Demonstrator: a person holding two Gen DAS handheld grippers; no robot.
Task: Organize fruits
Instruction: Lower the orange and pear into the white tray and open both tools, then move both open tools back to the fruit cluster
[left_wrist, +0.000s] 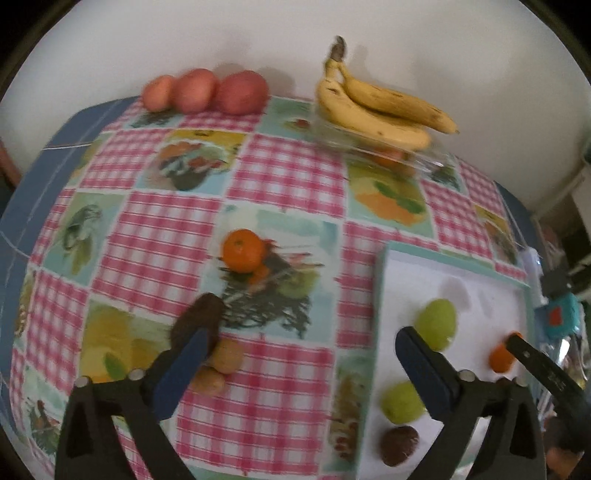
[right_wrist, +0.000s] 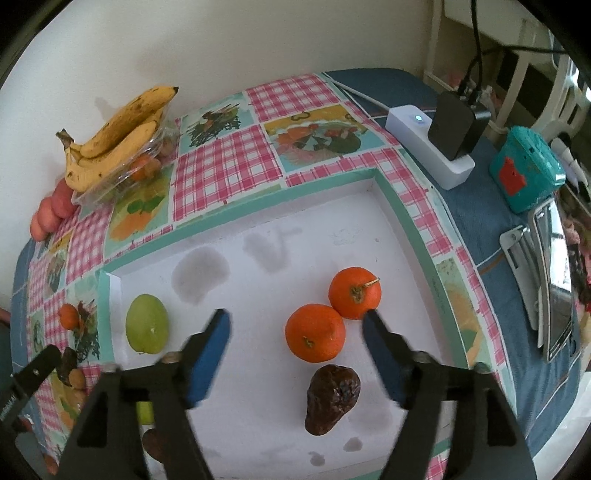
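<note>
Checked tablecloth (left_wrist: 288, 173) covers table. White tray (right_wrist: 280, 236) on it holds two oranges (right_wrist: 316, 332), touching; dark shrivelled fruit (right_wrist: 332, 393) just below them; green fruit (right_wrist: 146, 324) near left wall. Bananas (left_wrist: 376, 107) on clear plastic box (left_wrist: 424, 158) by wall, three red fruits (left_wrist: 207, 90) further left. Loose orange (left_wrist: 243, 250) mid-cloth. Left gripper (left_wrist: 308, 349) spread wide, empty, above cloth at tray edge. Right gripper (right_wrist: 297, 319) spread wide, empty, above tray, oranges between fingers.
</note>
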